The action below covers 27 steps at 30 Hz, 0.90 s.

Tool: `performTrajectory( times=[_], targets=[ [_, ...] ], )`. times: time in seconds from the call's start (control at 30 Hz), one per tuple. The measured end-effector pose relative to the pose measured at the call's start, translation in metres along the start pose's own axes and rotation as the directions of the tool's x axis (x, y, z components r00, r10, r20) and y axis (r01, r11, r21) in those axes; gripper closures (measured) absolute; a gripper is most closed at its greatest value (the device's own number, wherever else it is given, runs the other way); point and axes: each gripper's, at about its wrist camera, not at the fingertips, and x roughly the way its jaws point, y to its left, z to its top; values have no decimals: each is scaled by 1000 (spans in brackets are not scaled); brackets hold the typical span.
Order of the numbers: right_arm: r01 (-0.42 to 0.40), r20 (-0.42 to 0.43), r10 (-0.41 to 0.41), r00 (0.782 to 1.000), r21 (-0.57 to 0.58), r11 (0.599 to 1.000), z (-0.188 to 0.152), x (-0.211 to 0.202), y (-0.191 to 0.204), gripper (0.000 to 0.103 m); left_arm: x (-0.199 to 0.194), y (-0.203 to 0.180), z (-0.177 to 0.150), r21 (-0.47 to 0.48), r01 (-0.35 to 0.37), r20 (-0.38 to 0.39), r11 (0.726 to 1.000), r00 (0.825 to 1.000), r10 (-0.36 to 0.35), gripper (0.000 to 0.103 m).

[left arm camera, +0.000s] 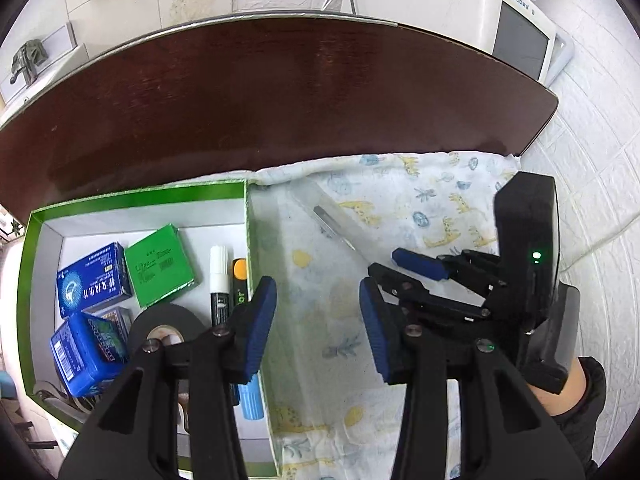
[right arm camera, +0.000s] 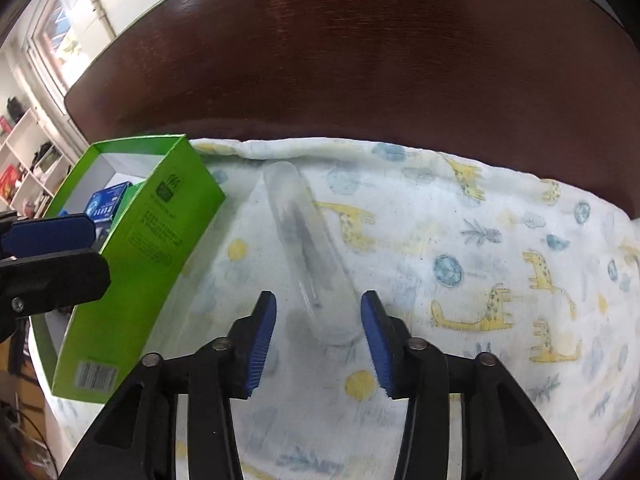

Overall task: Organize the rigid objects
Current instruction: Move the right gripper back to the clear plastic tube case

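A clear plastic case (right arm camera: 312,256) with a dark slim item inside lies on the giraffe-print cloth (right arm camera: 480,248), just right of the green cardboard box (right arm camera: 160,240), its long axis running away from the right gripper (right arm camera: 318,336). That gripper hangs over the case's near end with its blue pads (right arm camera: 262,340) spread wide, one on each side of the case; whether they touch it cannot be told. The left gripper (left arm camera: 316,328) hovers over the box's right wall and the cloth beside it, its pads (left arm camera: 260,328) also spread apart and holding nothing. Inside the box lie a green packet (left arm camera: 160,272), a blue carton (left arm camera: 92,280), a blue container with a barcode (left arm camera: 84,354), a roll of black tape (left arm camera: 164,326) and a black-and-white marker (left arm camera: 219,280), with an orange-capped item (left arm camera: 240,269) against the right wall. The cloth covers the near part of a dark wooden table (left arm camera: 280,100); a white device with a screen (left arm camera: 516,36) stands beyond the table's far right corner.
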Motion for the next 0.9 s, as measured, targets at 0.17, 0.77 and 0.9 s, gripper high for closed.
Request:
performTrajectory(
  times=[0.17,0.77,0.9],
  targets=[
    [-61,-1,61,998,25,998,-15,-25,-22,102,8,-15,10,15,2,-6,1000,1000,-2,62],
    [-145,69,156,985,-140,979,-11,-25,-8,80,56,-20,57,-89,-79,-69,993,995,73,47],
    [-140,55,146,988,-101,985,-8,2,1,63,56,-3,62,-116,-37,-73,993,997,29,47]
  ],
)
